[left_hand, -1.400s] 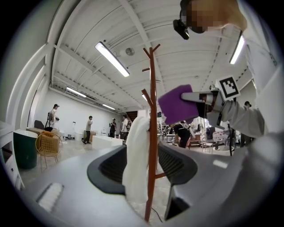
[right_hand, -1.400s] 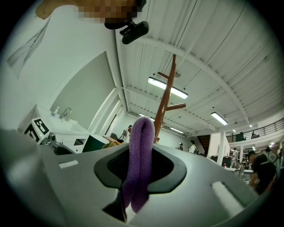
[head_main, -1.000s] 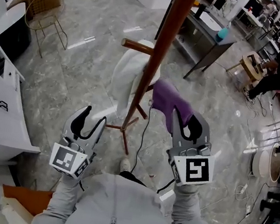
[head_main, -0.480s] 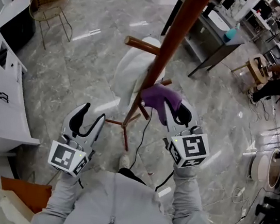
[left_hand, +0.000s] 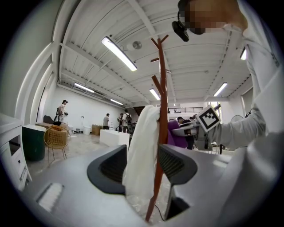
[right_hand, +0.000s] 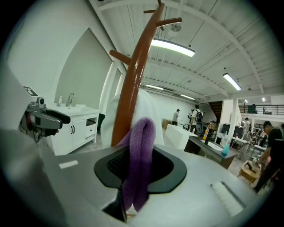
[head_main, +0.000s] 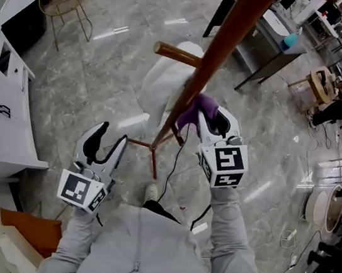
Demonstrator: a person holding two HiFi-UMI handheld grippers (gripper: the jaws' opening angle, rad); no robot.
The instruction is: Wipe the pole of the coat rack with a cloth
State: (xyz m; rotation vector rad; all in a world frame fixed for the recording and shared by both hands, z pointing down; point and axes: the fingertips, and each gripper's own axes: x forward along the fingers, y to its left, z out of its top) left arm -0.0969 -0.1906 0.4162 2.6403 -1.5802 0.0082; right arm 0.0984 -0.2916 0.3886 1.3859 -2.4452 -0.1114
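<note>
In the head view the right gripper (head_main: 211,116) is raised to the pole (head_main: 225,52), its jaws closed on a purple cloth (head_main: 200,105) whose bunched end looks pressed against the wood partway up, probably so the cloth and not the gripper meets the pole. The left gripper (head_main: 107,143) hangs low and well apart from the pole, jaws open and empty; it has no part in the wiping yet. A white garment (head_main: 164,77) hangs on the far side of the pole, so the near side is the free face to wipe. In the left gripper view the open jaws frame the pole (left_hand: 162,133) and garment (left_hand: 140,150) in the distance, nothing between them, and the cloth (left_hand: 174,133) shows just beside the pole. In the right gripper view the cloth (right_hand: 140,150) is folded over and pinched between the jaws, its loop standing proud of them as a pad, and the pole (right_hand: 131,88) rises just behind it. The wiping looks barely begun, with most of the pole above.
</note>
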